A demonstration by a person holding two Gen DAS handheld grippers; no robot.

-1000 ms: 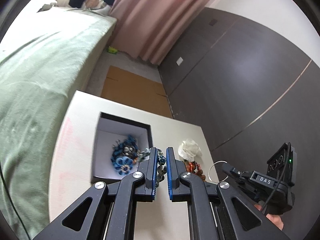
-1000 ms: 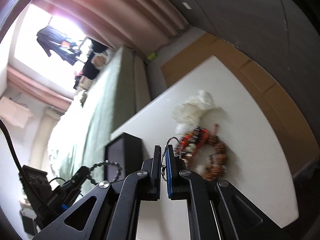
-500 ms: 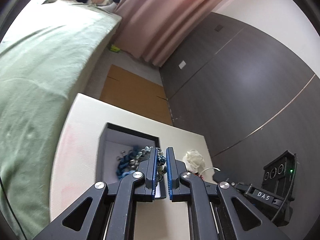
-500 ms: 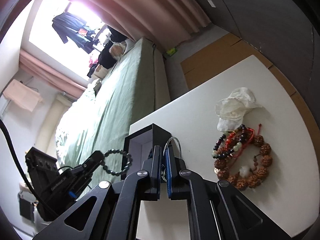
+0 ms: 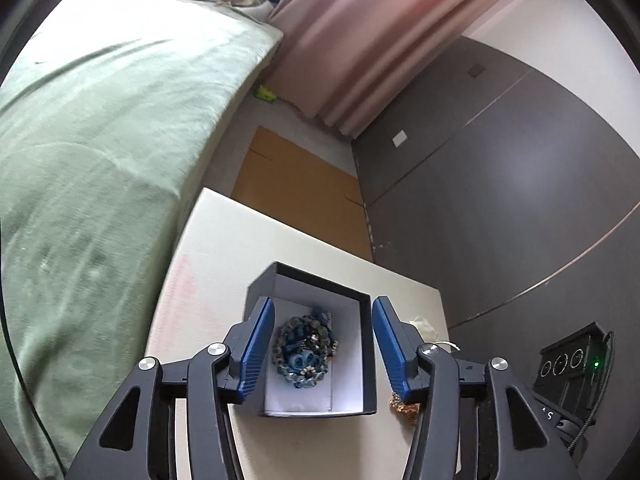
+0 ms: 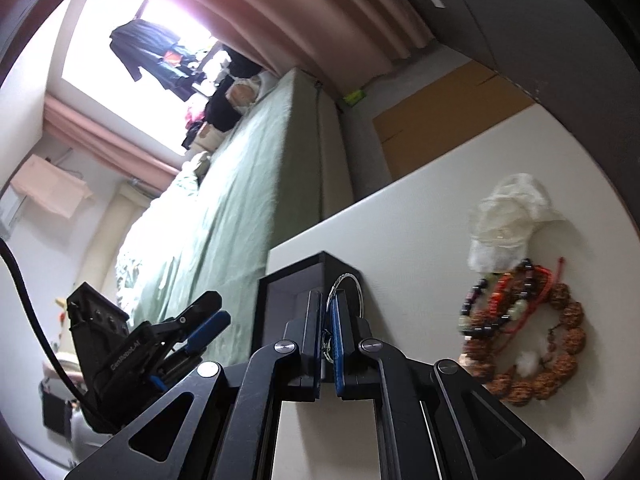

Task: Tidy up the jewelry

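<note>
Left wrist view, left gripper (image 5: 323, 344) jaws opening over bracelets (image 5: 305, 346) inside box (image 5: 362, 360).

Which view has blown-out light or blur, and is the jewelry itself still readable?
Right wrist view: the window is blown out white, the bed slightly smeared, yet the bracelets on the table and the ring in the right tongs stay readable. Left wrist view: even light, soft curtain, strong fisheye bending; the beads in the box are sharp.
</note>
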